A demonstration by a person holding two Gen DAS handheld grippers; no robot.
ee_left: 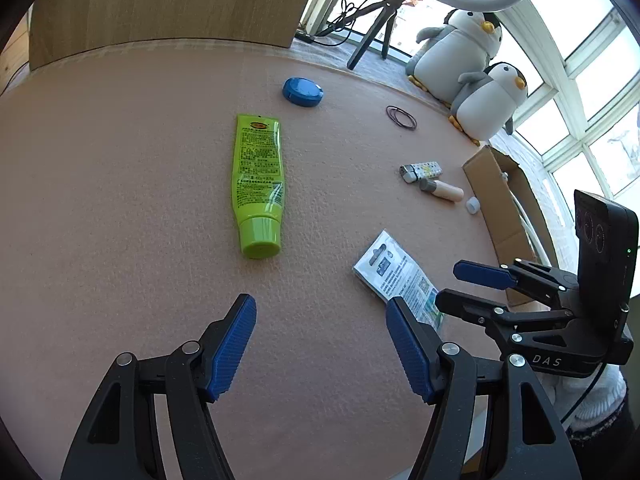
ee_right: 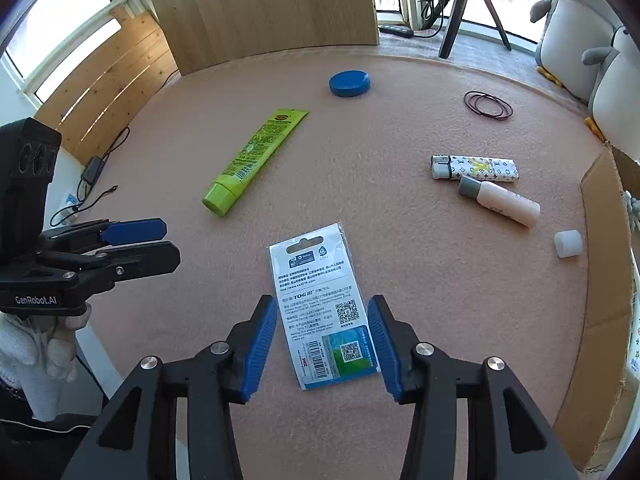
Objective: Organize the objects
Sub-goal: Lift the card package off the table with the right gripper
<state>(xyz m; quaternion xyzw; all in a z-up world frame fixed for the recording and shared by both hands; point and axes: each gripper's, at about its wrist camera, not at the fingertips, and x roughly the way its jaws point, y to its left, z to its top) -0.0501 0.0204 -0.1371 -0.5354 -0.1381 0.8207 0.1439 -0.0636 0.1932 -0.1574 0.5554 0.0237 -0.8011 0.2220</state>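
pink felt table (ee_right: 400, 128): right tongs (ee_right: 322, 342) gape astride printed packet (ee_right: 324, 312).

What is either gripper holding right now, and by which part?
Nothing is held. The left gripper is open above bare mat, and the right gripper is open with its fingers either side of the flat packet, not closed on it.

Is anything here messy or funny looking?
Yes. A small white cap lies by itself on the pink mat, apart from the peach bottle, which wears a grey cap. The other things lie scattered beside the cardboard box. Nothing looks spilled or broken.
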